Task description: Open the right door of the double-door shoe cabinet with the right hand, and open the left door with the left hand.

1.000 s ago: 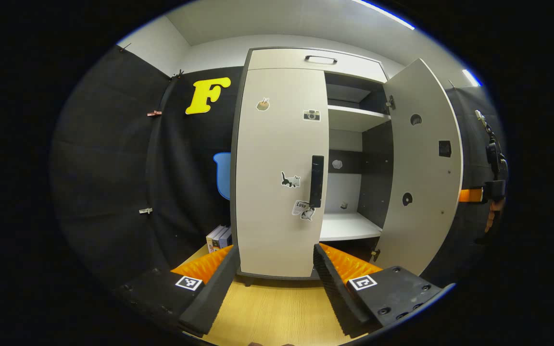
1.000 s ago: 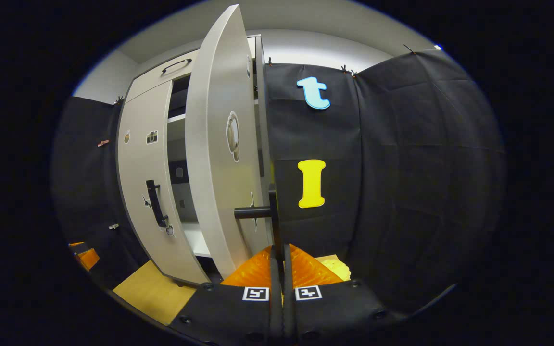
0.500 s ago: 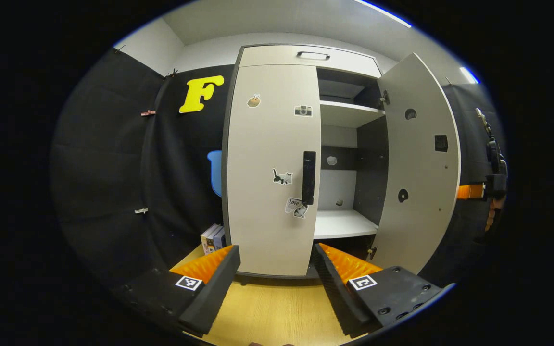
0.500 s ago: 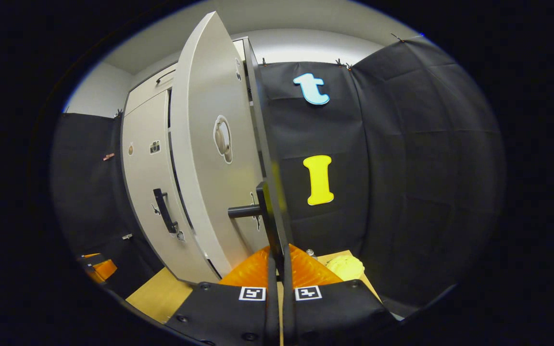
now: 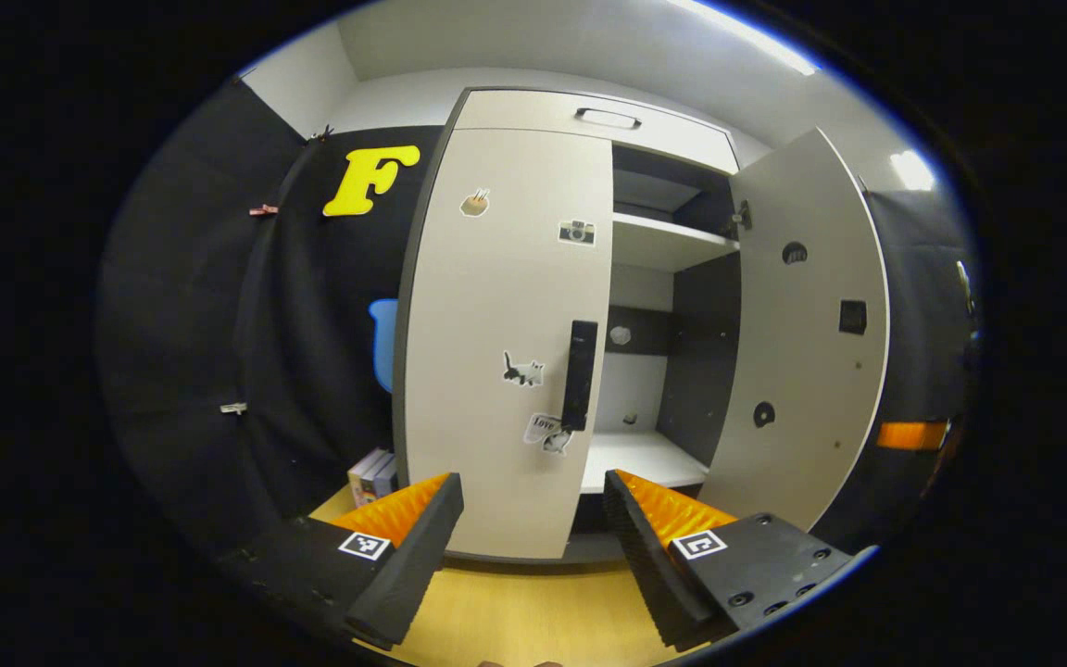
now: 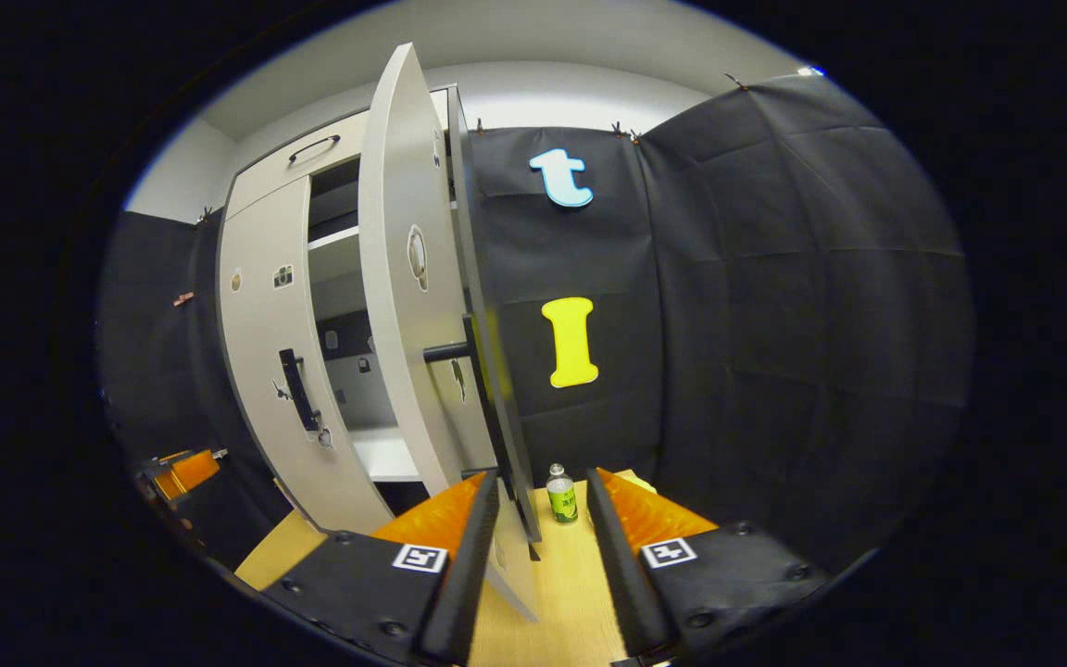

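Right door [image 5: 802,343] of the shoe cabinet [image 5: 589,111] stands swung wide, inner face toward the left gripper view; in the right gripper view it shows edge-on, its handle [image 6: 448,351] sticking out sideways. Judgement: first half of the task is done, second half not yet begun.

Right gripper [image 6: 543,519] — jaws released, spread apart, holding nothing. The door's free edge runs up just ahead of the gap between them, not touched as far as can be told. A small green bottle [image 6: 561,495] stands on the desk [image 6: 571,593] just beyond.

Left gripper [image 5: 533,519] — jaws also spread wide and empty, facing the closed left door [image 5: 496,343]. Its dark vertical handle [image 5: 579,374] sits at the door's right edge, above and ahead of the jaws, well apart from them.

Next move, likely: raise and advance the left gripper, bracket that handle, close on it, then pull along an arc to the left about the hinge side.

Room and edges:
- Books [image 5: 371,474] stand on the desk just left of the cabinet base, near the booth wall — the door's swing may pass over or close to them.
- Open compartment with shelves [image 5: 668,243] beside the handle gives clearance on the right of it.
- Keep the right gripper clear of the open door's edge so as not to knock it shut.
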`<state>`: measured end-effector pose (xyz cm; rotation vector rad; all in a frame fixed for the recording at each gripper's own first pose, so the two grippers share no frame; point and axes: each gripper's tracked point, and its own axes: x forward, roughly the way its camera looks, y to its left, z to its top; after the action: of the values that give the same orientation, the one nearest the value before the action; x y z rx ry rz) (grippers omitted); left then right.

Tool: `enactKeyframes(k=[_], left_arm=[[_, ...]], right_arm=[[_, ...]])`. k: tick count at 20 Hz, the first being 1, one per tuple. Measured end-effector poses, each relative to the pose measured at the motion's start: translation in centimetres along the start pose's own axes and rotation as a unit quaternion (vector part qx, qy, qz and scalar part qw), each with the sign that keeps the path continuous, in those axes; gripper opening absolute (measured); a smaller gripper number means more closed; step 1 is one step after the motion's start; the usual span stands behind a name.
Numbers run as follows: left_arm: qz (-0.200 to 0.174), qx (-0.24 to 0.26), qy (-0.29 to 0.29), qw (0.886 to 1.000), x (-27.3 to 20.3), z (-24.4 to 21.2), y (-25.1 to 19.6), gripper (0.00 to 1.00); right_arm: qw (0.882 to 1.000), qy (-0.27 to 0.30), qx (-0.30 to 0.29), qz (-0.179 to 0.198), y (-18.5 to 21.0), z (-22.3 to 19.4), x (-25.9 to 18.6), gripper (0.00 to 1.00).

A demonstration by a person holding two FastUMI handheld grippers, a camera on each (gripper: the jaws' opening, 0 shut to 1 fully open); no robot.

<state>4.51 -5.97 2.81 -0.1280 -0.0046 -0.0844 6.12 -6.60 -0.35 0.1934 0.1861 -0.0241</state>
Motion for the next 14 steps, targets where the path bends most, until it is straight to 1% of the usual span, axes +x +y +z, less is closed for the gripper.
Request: enactKeyframes(k=[1, 2, 4, 5, 6, 8, 11, 12, 13, 14], left_arm=[[-0.002, -0.003, -0.012, 1.0, 0.8, 1.1, 0.3, 0.95], [0.0, -0.001, -0.023, 1.0, 1.6, 2.1, 0.6, 0.95], [-0.002, 0.01, -0.04, 0.999, 3.8, 3.6, 0.4, 0.95], [-0.003, 0.008, -0.047, 0.999, 5.0, 4.2, 0.3, 0.95], [-0.005, 0.001, -0.052, 0.999, 6.2, 4.7, 0.2, 0.95], [-0.01, 0.0, -0.057, 0.998, 8.2, 5.4, -0.3, 0.95], [-0.021, 0.026, -0.061, 0.998, 11.2, 5.9, -1.0, 0.95], [-0.024, 0.035, -0.061, 0.997, 12.2, 6.0, -1.3, 0.92], [-0.028, 0.044, -0.059, 0.997, 13.2, 6.0, -1.6, 0.95], [-0.027, 0.051, -0.056, 0.997, 14.1, 5.8, -1.8, 0.95]], right_arm=[[1.0, 0.0, -0.005, -0.008, -0.4, -0.6, -0.8, 0.84], [1.0, 0.0, -0.007, -0.016, -0.7, -1.1, -1.6, 0.9], [0.999, 0.003, 0.006, -0.032, -0.9, -2.0, -3.1, 0.9], [0.999, 0.007, 0.018, -0.033, -0.3, -2.9, -3.9, 0.95], [0.999, 0.011, 0.03, -0.028, 0.7, -3.7, -4.7, 0.95], [0.999, 0.023, 0.031, -0.022, 2.6, -5.5, -5.5, 0.95], [0.999, 0.041, 0.019, -0.006, 5.2, -7.2, -6.1, 0.95], [0.999, 0.046, 0.016, 0.003, 6.2, -7.6, -6.1, 0.97], [0.999, 0.047, 0.01, 0.009, 6.9, -7.9, -6.3, 0.98], [0.999, 0.048, 0.003, 0.017, 7.7, -8.2, -6.2, 0.98]])
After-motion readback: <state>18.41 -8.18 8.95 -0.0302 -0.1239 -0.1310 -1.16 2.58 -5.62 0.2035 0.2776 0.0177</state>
